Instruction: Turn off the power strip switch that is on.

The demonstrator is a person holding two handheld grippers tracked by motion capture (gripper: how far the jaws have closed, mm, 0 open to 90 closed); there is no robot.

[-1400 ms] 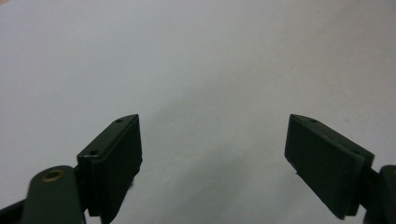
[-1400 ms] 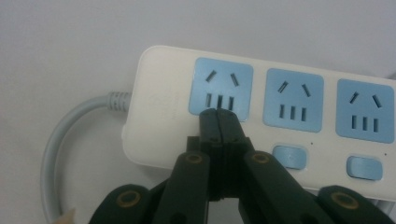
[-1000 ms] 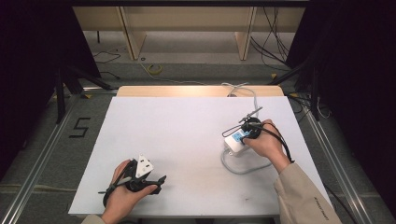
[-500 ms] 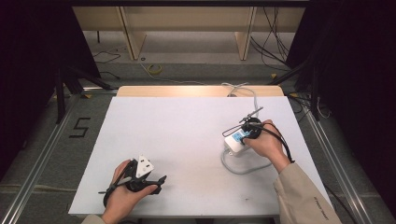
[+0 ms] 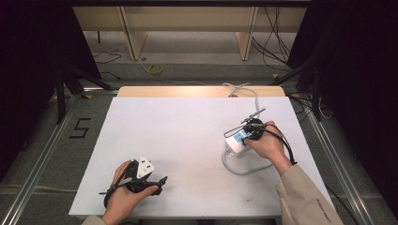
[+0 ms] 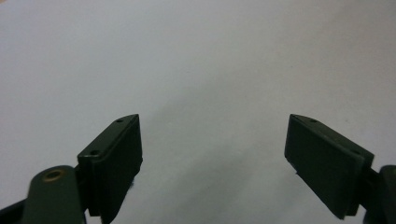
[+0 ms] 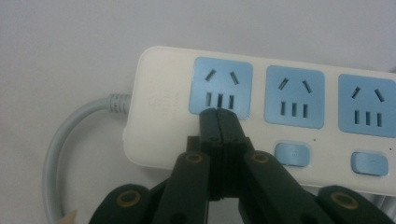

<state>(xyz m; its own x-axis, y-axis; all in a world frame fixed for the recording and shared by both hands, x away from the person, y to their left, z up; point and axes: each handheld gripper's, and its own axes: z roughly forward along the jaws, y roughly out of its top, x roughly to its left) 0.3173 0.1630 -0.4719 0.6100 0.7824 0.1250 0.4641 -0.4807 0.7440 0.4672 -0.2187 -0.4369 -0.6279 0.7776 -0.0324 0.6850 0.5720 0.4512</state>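
While right gripper [image 7: 218,114] hung over power strip [image 7: 261,112] at table's [image 5: 187,126] right side, jaws pressed together, tips at end socket; strip's long axis ran rightward. Left gripper [image 6: 212,154] spread, empty, well apart.

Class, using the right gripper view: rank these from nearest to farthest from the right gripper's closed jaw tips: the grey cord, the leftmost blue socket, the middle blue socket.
From the right gripper:
1. Leftmost blue socket, directly at the tips.
2. Middle blue socket, to the right.
3. Grey cord, far left, leaving the strip's end.
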